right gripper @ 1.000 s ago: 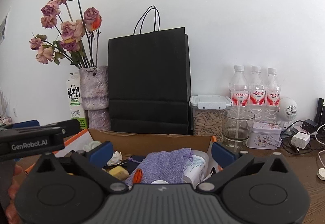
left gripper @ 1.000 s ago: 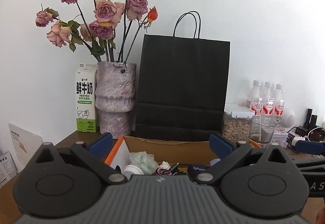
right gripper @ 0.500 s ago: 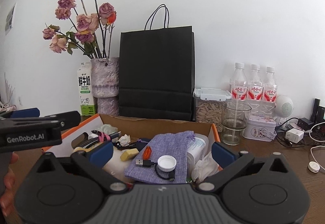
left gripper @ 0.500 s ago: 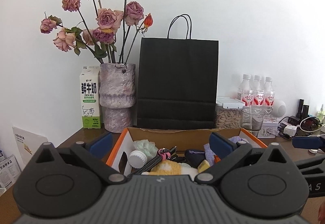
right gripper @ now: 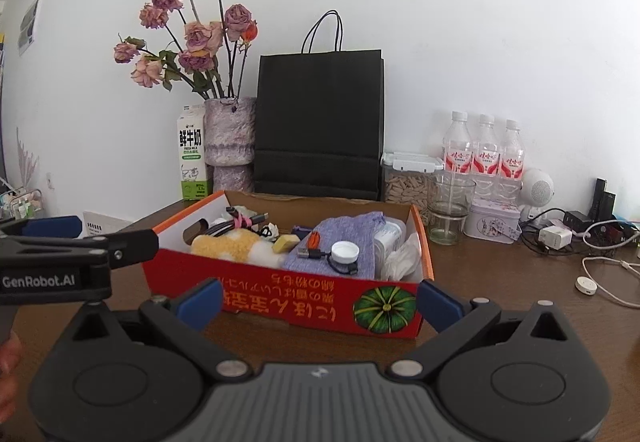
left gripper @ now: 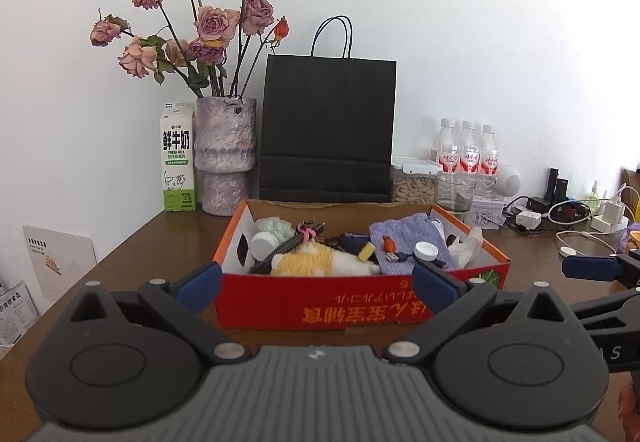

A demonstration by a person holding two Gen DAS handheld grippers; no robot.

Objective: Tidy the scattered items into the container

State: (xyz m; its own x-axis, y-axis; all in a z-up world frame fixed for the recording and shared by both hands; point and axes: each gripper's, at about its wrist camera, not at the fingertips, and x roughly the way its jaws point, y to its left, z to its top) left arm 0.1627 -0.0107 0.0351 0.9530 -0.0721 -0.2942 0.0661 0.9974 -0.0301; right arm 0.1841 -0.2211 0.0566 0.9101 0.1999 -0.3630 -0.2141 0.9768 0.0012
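A red cardboard box stands on the brown table, also in the right wrist view. It holds a yellow-and-white plush, a purple cloth pouch, a white cap, a black cable bundle, a yellow block and tissue. My left gripper is open and empty, in front of the box. My right gripper is open and empty, also in front of the box.
Behind the box stand a black paper bag, a vase of dried roses, a milk carton, a snack jar, a glass and three water bottles. Chargers and cables lie at the right.
Both grippers have pulled back and up from over the box; the whole box and its red front now show. Both stay open and empty.
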